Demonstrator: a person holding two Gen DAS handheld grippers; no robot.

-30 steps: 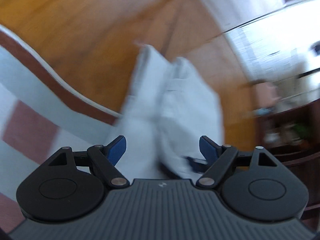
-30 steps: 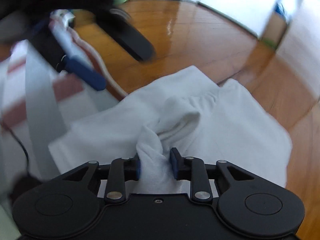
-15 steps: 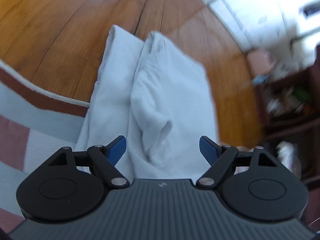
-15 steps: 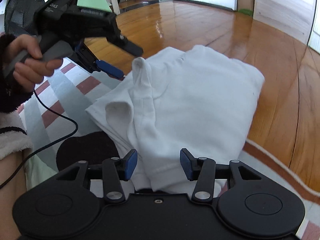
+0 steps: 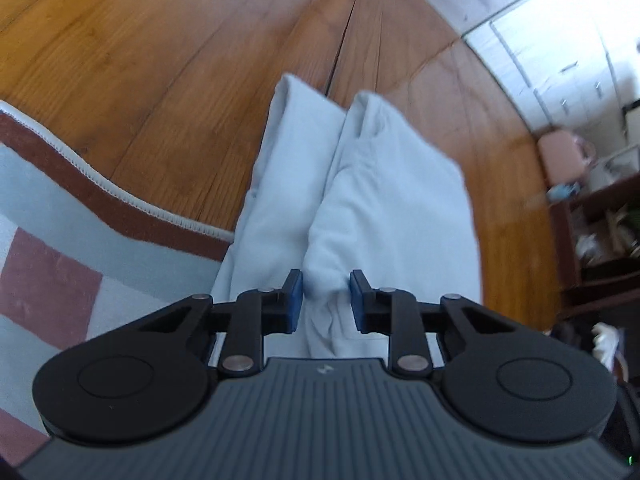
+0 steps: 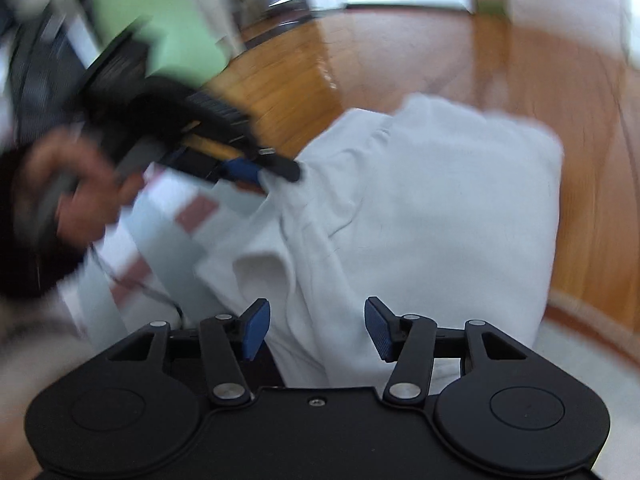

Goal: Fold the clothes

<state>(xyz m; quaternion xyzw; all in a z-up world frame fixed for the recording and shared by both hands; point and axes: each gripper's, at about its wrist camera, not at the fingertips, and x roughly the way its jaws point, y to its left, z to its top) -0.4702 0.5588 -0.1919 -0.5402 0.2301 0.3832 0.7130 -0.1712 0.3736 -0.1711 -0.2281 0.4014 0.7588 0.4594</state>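
While a wooden floor point(image 5: 168, 60) and striped rug point(image 5: 60, 240) carry the white garment point(image 6: 420, 208), half on each, the left gripper point(image 5: 326, 300) pinches a raised fold at its near edge; the right gripper point(image 6: 317, 327) hovers above, jaws spread, holding nothing.

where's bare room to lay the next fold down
Bare wood floor lies beyond the rug's brown edge, left of the white garment. The striped rug beside the garment also shows free. Crowded: the shelf corner, and where the left gripper pinches cloth.
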